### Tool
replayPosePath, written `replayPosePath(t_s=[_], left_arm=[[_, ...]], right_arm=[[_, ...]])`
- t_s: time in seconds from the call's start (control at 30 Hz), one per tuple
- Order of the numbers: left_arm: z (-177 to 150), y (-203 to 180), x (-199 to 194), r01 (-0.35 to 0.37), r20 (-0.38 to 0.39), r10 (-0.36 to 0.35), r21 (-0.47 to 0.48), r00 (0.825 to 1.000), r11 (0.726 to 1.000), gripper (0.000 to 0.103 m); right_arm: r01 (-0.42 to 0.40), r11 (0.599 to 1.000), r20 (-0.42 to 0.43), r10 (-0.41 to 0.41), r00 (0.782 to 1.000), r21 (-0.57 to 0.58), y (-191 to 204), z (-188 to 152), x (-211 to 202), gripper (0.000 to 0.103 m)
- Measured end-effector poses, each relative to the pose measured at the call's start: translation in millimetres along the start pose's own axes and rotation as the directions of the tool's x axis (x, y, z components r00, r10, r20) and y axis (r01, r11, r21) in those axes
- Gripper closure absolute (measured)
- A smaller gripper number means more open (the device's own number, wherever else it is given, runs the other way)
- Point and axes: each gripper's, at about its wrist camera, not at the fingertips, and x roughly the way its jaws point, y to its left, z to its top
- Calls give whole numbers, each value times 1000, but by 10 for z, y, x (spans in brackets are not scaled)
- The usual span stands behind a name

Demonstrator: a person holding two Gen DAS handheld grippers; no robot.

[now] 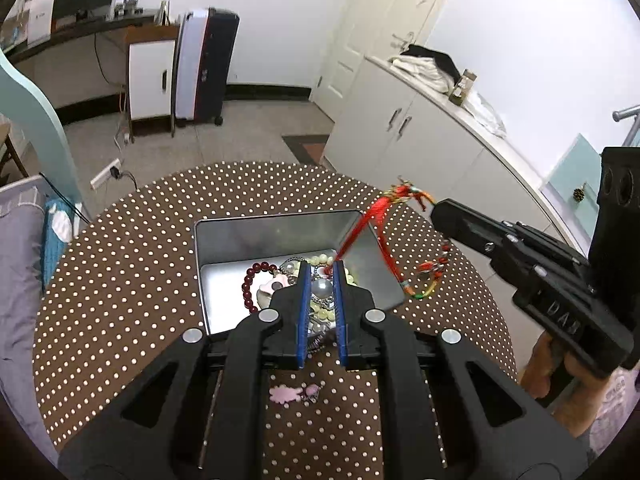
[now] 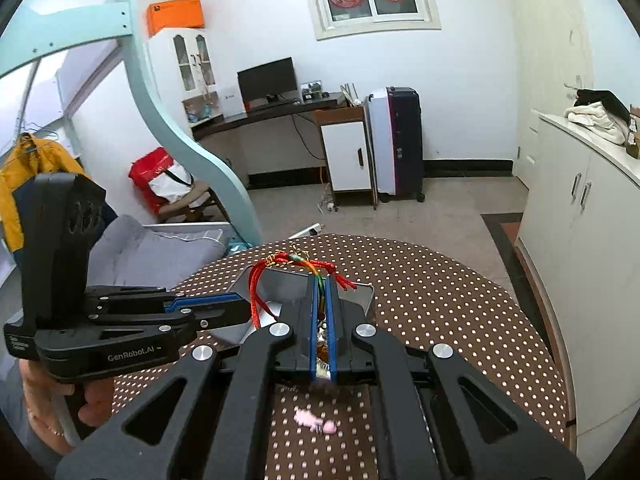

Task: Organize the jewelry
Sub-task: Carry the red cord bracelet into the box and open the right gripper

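Note:
A metal tin [image 1: 256, 236] sits on the dotted round table [image 1: 132, 280] and holds a dark red bead bracelet [image 1: 250, 284], a pearl necklace [image 1: 320, 258] and chains. My right gripper [image 2: 321, 280] is shut on a red and multicoloured cord bracelet [image 2: 280, 264] and holds it above the tin [image 2: 360, 294]; the cord [image 1: 384, 220] dangles in the left wrist view. My left gripper [image 1: 320, 268] hovers over the tin, jaws narrowly apart, with a red strand end between the tips. A pink charm [image 1: 286, 394] lies on the table near me; it also shows in the right wrist view [image 2: 314, 422].
White cabinets [image 1: 420, 136] stand right of the table. A bed with grey bedding [image 2: 160, 248] and a teal bunk frame [image 2: 168, 128] are on the left. A desk, small cabinet [image 2: 346, 156] and air cooler [image 2: 396, 140] stand by the far wall.

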Motion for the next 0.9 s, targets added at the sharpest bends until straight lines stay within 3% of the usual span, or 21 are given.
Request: replayPosePath(t_s=[0.33,0.47,0.7,0.73,0.77,0.8,0.9], left_arm=[[-37,167,205,-23,-61,22,-26,998,999,91],[-86,193,164,-44,-66,43,-14,997,999,91],[-199,121,72,-57,-67,58,24,996,998,90],[-205,90,74,-63,-67,64,26,996,998,77],[-212,76,62,-66,-63,68,28,996,997,47],[-227,69,16,-75,-39,76,21,996,997,36],[-262,31,-92,-81,2,81,20,997,996,36]], right_arm=[[34,999,-76,-34,997,-3,27,-134,353,99],[31,999,-70,-30,997,8,6,-169,257,98],[11,999,-28,-11,1000,31,-16,-247,-65,87],[11,999,-22,-11,1000,30,-16,-269,-117,87],[10,999,-20,-9,1000,32,-21,-286,-157,86],[8,999,-17,-8,1000,36,-26,-299,-196,86],[9,999,-13,-9,1000,39,-45,-343,-289,85]])
